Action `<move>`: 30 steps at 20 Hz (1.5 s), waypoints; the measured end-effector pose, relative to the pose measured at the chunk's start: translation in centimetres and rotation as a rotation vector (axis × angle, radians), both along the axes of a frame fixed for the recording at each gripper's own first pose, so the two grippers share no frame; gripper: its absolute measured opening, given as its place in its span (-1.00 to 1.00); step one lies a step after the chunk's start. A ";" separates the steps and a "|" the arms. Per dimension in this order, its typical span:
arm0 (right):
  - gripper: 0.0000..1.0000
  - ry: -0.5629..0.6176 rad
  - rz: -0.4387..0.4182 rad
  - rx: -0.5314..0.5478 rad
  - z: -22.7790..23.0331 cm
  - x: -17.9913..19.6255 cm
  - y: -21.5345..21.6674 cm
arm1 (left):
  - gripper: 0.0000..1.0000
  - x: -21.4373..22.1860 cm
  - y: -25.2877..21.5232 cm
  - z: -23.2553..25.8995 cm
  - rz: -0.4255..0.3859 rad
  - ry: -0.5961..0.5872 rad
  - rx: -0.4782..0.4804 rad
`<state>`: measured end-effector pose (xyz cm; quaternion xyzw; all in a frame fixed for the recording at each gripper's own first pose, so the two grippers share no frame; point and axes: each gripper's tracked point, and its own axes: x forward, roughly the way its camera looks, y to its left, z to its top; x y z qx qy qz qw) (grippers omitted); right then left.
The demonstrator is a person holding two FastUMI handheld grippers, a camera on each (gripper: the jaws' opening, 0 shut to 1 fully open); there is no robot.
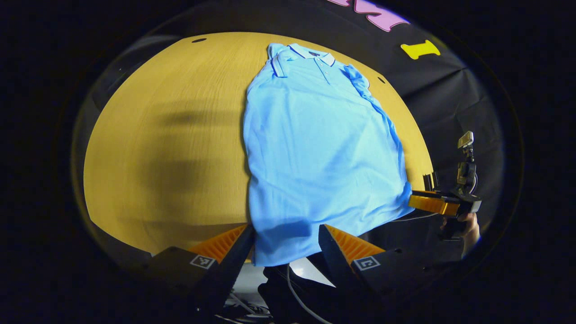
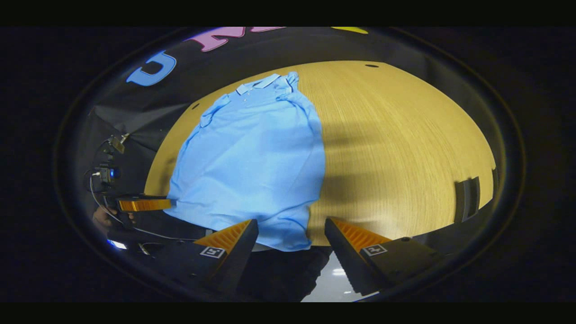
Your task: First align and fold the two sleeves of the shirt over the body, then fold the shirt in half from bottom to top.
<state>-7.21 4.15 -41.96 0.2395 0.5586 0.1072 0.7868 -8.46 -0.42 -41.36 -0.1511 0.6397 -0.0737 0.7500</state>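
Observation:
A light blue polo shirt [image 1: 315, 144] lies face up on the wooden table [image 1: 171, 148], collar at the far side, sleeves tucked in along its sides. Its hem hangs over the near table edge. My left gripper [image 1: 285, 231] is open, fingers wide apart on either side of the hem's left part. In the right gripper view my right gripper [image 2: 291, 222] is open too, with the right corner of the shirt [image 2: 256, 166] hem between its fingers. The right gripper [image 1: 434, 202] appears off the hem's right corner, the left gripper [image 2: 144, 204] off the left.
A hand [image 1: 470, 225] holds the far gripper at the table's near edge. A dark box [image 2: 468, 198] sits at the right table edge. Small holes [image 1: 198, 40] mark the far tabletop. Cables [image 1: 292, 288] trail on the floor below.

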 end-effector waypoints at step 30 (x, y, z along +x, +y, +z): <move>-0.80 -0.301 -0.037 0.172 10.2 14.8 -1.7 | -0.87 15.8 -0.1 9.9 -0.002 -0.369 -0.091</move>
